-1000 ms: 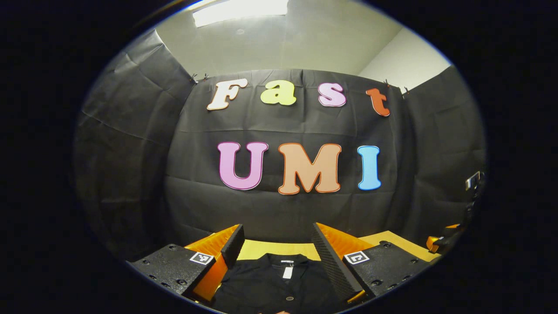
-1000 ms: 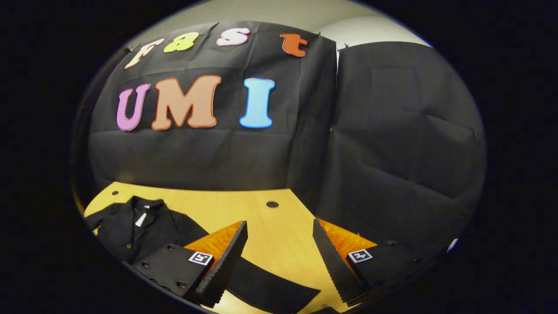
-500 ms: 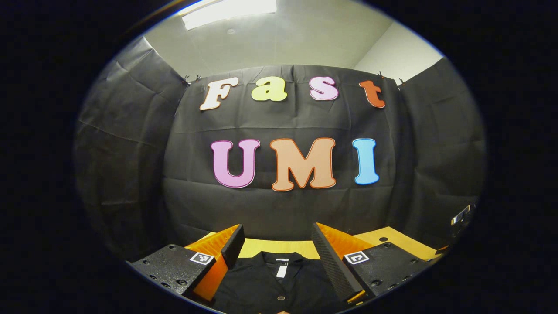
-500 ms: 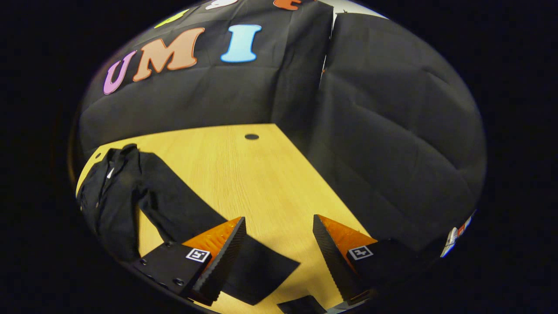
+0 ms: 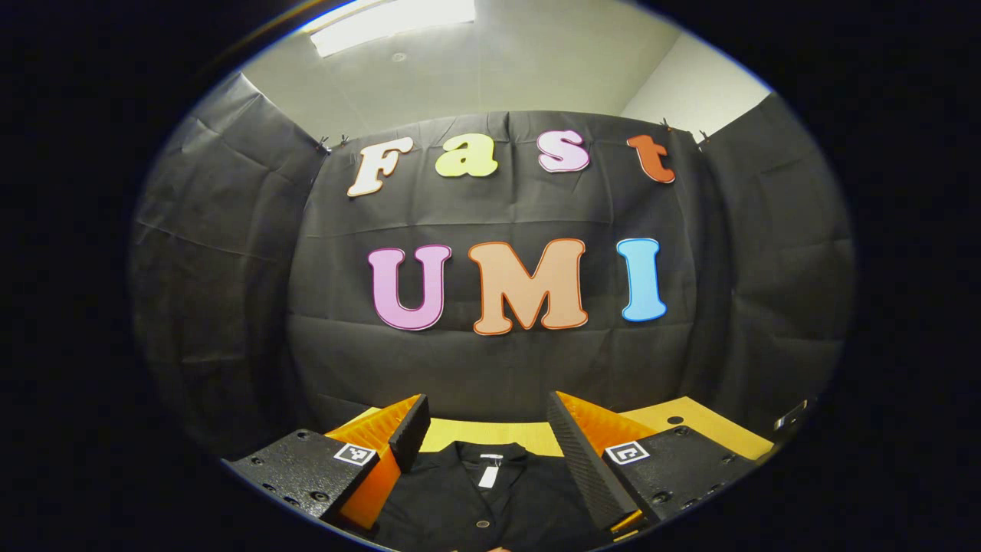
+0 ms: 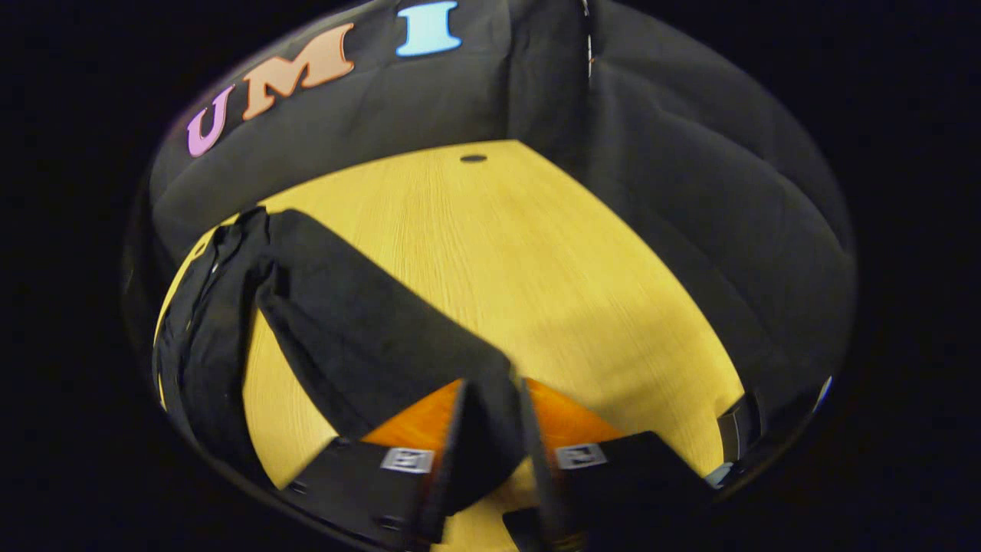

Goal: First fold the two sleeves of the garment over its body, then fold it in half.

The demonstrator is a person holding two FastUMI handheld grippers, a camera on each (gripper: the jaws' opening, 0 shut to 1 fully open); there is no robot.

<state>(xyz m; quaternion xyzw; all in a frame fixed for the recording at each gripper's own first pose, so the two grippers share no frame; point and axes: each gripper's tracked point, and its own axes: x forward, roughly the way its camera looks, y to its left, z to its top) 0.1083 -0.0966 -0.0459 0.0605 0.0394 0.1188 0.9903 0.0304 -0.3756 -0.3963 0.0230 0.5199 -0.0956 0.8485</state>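
1. Left gripper view: the left gripper [image 5: 483,429] hovers with its fingers spread and holding nothing, probably waiting for its turn. The black shirt [image 5: 490,502] lies flat on the yellow table [image 5: 690,422], its collar just below and between the fingers.

2. Right gripper view: the right gripper [image 6: 490,429] pinches the end of the sleeve [image 6: 360,322] between its fingers, likely to fold it over the body at far left.

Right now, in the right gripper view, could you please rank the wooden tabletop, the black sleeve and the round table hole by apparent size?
1. Wooden tabletop, largest.
2. Black sleeve, nearer the camera, so enlarged.
3. Round table hole, smallest.
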